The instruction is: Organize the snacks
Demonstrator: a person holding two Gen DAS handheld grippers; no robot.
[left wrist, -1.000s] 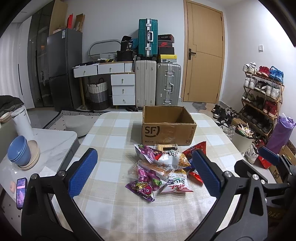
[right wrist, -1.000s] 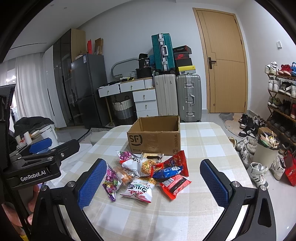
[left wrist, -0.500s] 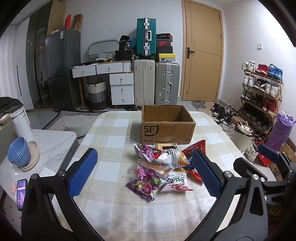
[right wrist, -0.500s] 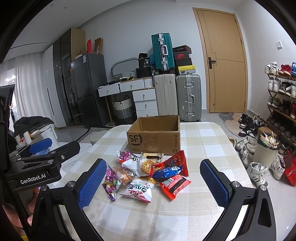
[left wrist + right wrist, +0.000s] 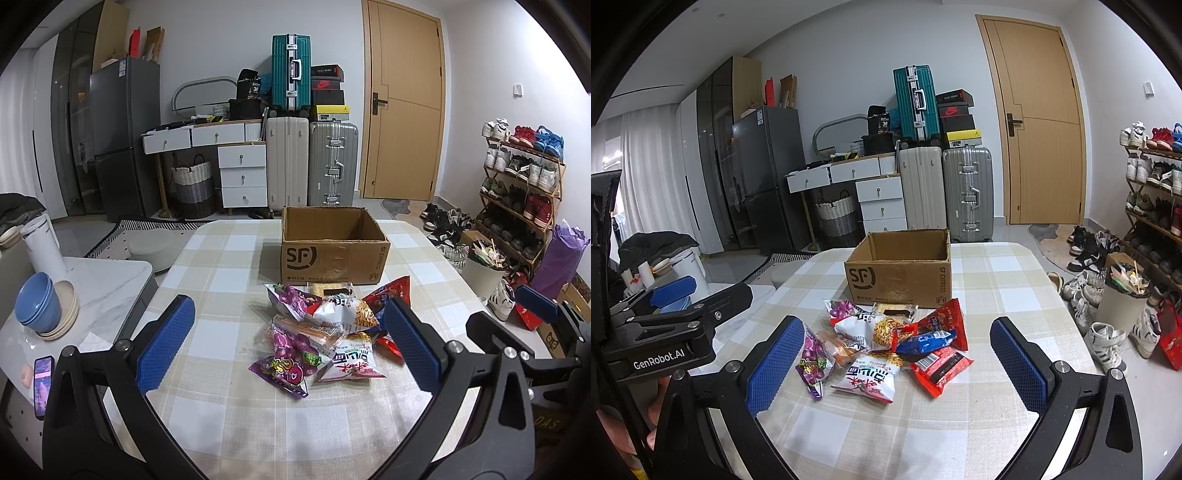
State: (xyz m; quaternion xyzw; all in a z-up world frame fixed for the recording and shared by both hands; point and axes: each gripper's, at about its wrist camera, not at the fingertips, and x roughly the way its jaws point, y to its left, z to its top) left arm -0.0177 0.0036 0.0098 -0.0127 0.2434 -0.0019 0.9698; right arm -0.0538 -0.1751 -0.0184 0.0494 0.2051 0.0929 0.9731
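- Left gripper (image 5: 288,343): jaws spread wide, nothing between them, held above the near part of the checked table (image 5: 221,280); its blue pads (image 5: 166,349) frame the snack pile (image 5: 325,332).
- Right gripper (image 5: 895,363): jaws likewise spread wide and holding nothing, above the same table (image 5: 997,280) with the snack pile (image 5: 886,343) between the pads.
- Right wrist view only: the left gripper's body, marked "GenRobot.AI", at the left edge, with part of a hand (image 5: 653,410) under it.
- Left wrist view only: a marble-topped side table (image 5: 107,280) bearing stacked blue bowls (image 5: 37,302), a white kettle (image 5: 42,243) and a phone (image 5: 42,380); the right gripper shows at the right edge.
- Cardboard box (image 5: 332,247), printed "SF": open top, upright, just beyond the pile; the visible inside holds nothing.
- Snack packets: about ten, heaped and overlapping, exact count uncertain. Told apart in the right wrist view: two purple packets (image 5: 812,358), two white packets (image 5: 866,380), two red packets (image 5: 940,369), one blue packet (image 5: 925,341).
- Background: three suitcases (image 5: 332,162), one teal on top of two pale ones; one shoe rack (image 5: 524,181); one wooden door (image 5: 402,107).
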